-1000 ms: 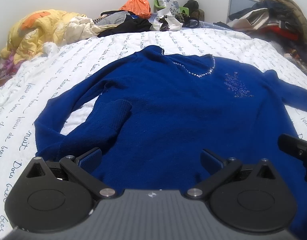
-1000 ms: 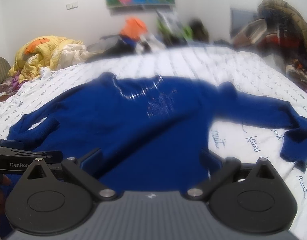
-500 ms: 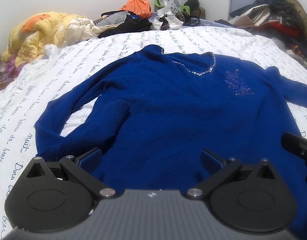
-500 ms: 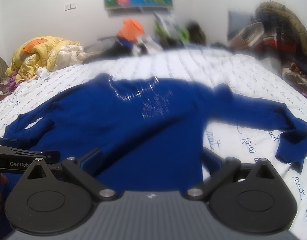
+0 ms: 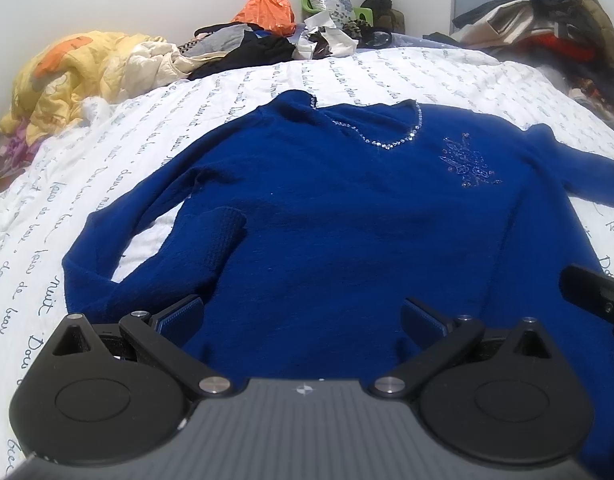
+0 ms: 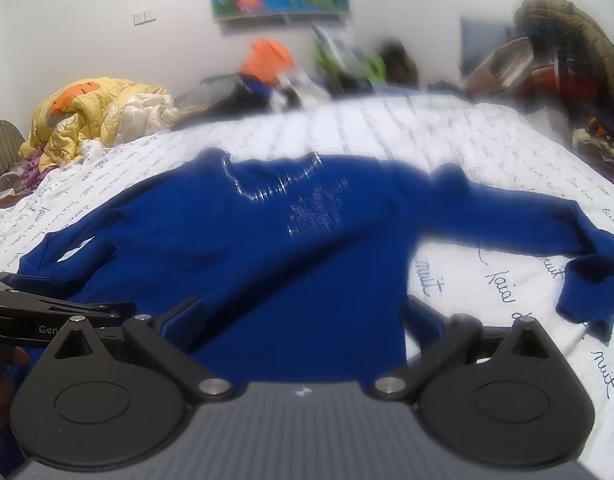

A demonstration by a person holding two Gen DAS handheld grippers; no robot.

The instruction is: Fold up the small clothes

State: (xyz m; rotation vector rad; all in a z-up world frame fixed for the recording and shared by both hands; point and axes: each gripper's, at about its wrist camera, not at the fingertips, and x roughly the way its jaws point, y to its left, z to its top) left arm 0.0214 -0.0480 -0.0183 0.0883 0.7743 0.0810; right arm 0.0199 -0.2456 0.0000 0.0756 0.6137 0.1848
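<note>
Blue sweater (image 5: 347,240) lies flat, front up, on the bed (image 5: 267,80), neckline away from me, hem toward me, long axis running straight ahead from both tools. Going left to right: its left-side sleeve (image 5: 155,256) is bent back with the cuff lying on the body, so that side looks partly folded in. My left tool (image 5: 303,316) sits over the hem, left half, fingers spread wide, holding nothing; I can't tell whether the pads brush the knit. My right tool (image 6: 303,314) is over the hem's right corner, also wide open and empty; view is blurred. Right-side sleeve (image 6: 547,240) stretches out across the sheet, cuff hooked toward me, well to the right. My right tool is nearer it, so I judge that sleeve is the next fold inward.
</note>
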